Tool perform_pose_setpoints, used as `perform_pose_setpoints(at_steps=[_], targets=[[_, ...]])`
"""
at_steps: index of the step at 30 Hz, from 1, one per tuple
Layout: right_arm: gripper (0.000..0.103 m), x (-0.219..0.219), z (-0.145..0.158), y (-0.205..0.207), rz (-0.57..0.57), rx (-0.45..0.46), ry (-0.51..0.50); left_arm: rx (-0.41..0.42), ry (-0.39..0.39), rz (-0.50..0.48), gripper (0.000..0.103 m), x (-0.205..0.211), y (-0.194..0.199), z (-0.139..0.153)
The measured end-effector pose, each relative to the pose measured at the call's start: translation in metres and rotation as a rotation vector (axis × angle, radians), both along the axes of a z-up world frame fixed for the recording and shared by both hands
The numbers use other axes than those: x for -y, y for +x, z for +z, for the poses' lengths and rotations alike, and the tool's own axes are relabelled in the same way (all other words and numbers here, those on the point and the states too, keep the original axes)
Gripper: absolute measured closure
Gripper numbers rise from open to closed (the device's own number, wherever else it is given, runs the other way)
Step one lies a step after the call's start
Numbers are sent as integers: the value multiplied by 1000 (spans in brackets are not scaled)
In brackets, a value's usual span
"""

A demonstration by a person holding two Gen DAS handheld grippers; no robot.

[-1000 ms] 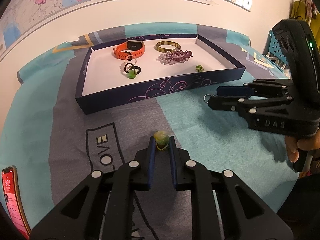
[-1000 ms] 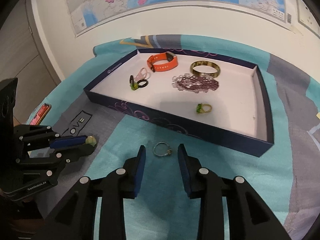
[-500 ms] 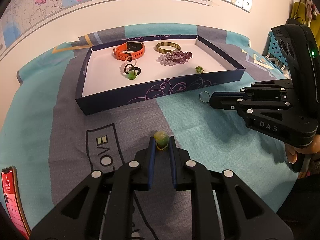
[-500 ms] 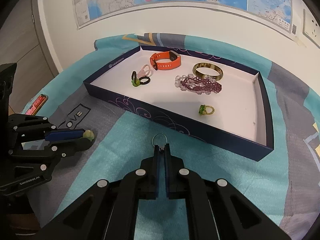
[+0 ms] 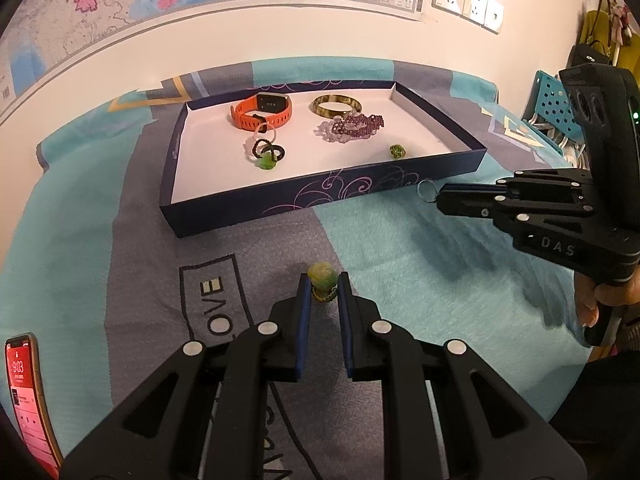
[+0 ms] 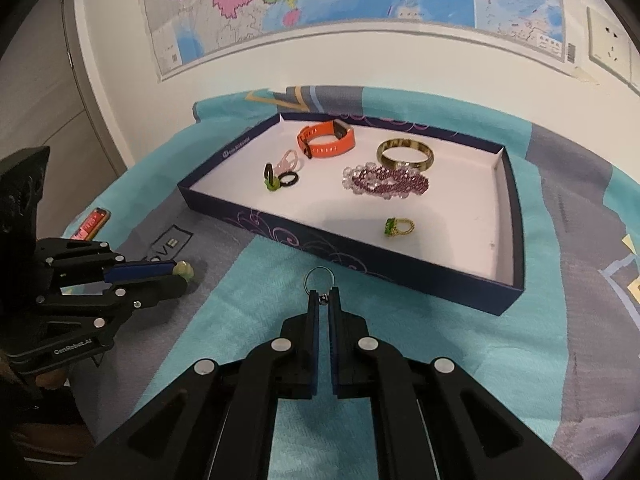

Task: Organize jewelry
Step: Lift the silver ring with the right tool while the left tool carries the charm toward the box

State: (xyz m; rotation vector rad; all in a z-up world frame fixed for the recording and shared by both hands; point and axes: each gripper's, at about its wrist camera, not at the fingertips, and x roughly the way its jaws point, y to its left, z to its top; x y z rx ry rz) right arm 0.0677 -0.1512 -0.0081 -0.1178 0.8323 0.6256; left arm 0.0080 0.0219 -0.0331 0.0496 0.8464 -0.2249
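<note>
My left gripper [image 5: 322,285] is shut on a ring with a yellow-green stone [image 5: 321,276], held just above the cloth. In the right wrist view that left gripper [image 6: 178,270] shows at the left with the stone ring [image 6: 184,269] at its tips. My right gripper [image 6: 323,295] is shut on a thin silver ring [image 6: 319,277], whose loop sticks out past the tips. It hangs in front of the near wall of the dark blue tray [image 6: 400,270]. From the left wrist view the right gripper [image 5: 438,200] and silver ring [image 5: 426,191] are at the right.
The tray [image 5: 280,204] holds an orange watch band [image 5: 262,110], a gold bangle [image 5: 337,105], a purple bead bracelet [image 5: 354,126], black and green rings [image 5: 267,156] and a green-stone ring [image 6: 396,227]. A red phone [image 5: 26,396] lies at the cloth's left edge.
The right gripper closed on the silver ring that lay on the cloth and lifted it slightly toward the tray. The left gripper kept still with its stone ring.
</note>
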Motion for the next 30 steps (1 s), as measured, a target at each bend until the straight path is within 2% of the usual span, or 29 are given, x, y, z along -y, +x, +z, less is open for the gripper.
perform_pose_setpoints(at_steps=[30], targets=[[100,2,23,-2,6,51,31,80,-22,5,89,-4,3,28]])
